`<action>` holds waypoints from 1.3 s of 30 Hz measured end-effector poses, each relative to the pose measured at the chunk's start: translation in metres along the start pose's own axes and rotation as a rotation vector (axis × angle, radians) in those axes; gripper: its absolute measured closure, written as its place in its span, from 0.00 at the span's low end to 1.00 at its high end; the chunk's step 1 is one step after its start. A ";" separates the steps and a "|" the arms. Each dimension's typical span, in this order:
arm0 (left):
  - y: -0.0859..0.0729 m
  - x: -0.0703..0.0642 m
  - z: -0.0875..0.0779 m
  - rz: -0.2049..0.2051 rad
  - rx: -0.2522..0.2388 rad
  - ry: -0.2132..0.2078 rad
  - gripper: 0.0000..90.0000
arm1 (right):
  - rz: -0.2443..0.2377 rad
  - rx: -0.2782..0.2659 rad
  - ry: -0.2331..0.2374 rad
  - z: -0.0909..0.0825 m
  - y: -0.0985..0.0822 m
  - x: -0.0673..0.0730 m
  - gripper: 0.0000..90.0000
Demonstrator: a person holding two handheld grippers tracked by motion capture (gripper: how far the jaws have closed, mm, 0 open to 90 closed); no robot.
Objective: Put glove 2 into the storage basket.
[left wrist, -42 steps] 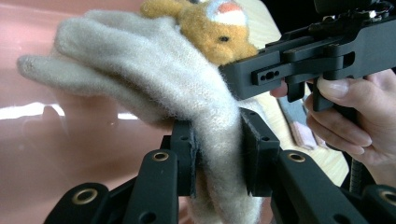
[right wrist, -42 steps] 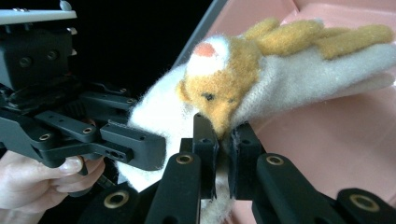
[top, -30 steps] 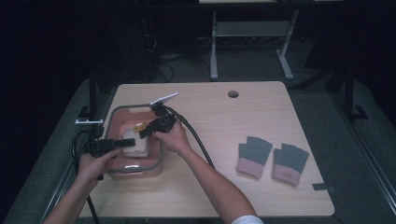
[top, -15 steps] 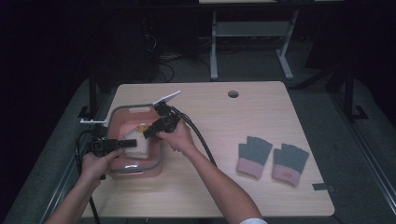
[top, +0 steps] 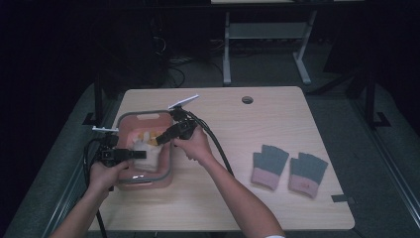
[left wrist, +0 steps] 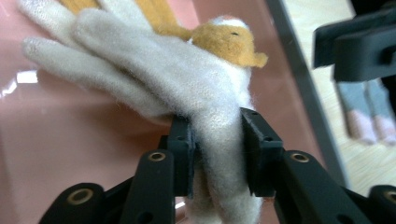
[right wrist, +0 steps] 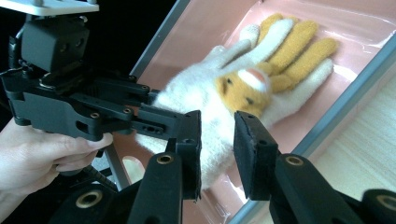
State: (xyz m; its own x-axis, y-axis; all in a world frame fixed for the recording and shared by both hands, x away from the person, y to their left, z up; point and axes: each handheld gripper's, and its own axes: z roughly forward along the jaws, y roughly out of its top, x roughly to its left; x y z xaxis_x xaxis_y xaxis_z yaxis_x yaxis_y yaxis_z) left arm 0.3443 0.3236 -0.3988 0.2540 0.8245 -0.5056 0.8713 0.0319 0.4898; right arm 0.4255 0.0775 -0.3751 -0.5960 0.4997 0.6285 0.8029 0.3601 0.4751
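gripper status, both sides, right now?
Left gripper: closed on the white glove in the pink bin, jaws just eased slightly.
Right gripper: open, jaws apart above the glove, holding nothing.

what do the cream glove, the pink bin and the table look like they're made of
Cream glove: fuzzy knit, probably wool or fleece; loose fibres stand off its edges, and an orange animal face is sewn on.
Pink bin: smooth glossy plastic, judging by the bright highlights on its floor, with a grey rim.
Table: pale wood-grain top, likely laminate; matte.
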 end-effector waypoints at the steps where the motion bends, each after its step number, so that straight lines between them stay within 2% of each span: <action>1: 0.000 -0.002 0.001 0.010 0.015 0.023 0.70 | -0.001 0.004 0.002 -0.001 0.000 0.000 0.80; 2: -0.001 -0.003 0.003 0.028 0.045 0.061 0.69 | -0.004 0.002 0.001 -0.001 0.000 0.001 0.80; 3: -0.001 -0.003 0.003 0.028 0.045 0.061 0.67 | -0.005 0.002 0.001 -0.002 0.000 0.001 0.80; 4: -0.001 -0.004 0.003 0.042 0.056 0.085 0.65 | -0.006 -0.001 0.008 -0.003 0.000 0.001 0.80; 6: -0.001 -0.004 0.003 0.044 0.058 0.093 0.62 | -0.008 -0.007 0.006 -0.005 -0.001 0.001 0.80; 8: 0.001 -0.006 0.000 0.056 0.054 0.121 0.60 | -0.012 -0.009 0.012 -0.007 -0.002 0.001 0.80; 16: 0.006 -0.008 -0.011 0.060 0.015 0.145 0.58 | -0.005 -0.020 0.020 -0.011 -0.007 -0.003 0.79; 22: 0.009 -0.010 -0.016 0.067 -0.008 0.140 0.60 | -0.009 -0.034 0.024 -0.019 -0.011 -0.004 0.79; 25: 0.009 -0.013 -0.016 0.070 -0.019 0.126 0.60 | -0.007 -0.044 0.021 -0.024 -0.013 -0.006 0.78; 27: 0.010 -0.015 -0.016 0.064 -0.031 0.090 0.58 | -0.004 -0.054 0.021 -0.029 -0.016 -0.009 0.78; 39: 0.014 -0.033 -0.012 0.093 -0.054 0.048 0.56 | 0.005 -0.081 0.016 -0.044 -0.022 -0.015 0.76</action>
State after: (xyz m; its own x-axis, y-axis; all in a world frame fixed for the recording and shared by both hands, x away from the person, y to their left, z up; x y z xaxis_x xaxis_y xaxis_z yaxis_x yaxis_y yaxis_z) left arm 0.3435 0.3033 -0.3665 0.3110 0.8512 -0.4227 0.8209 -0.0164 0.5709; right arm 0.4166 0.0275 -0.3683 -0.5928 0.4881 0.6406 0.8026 0.2928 0.5197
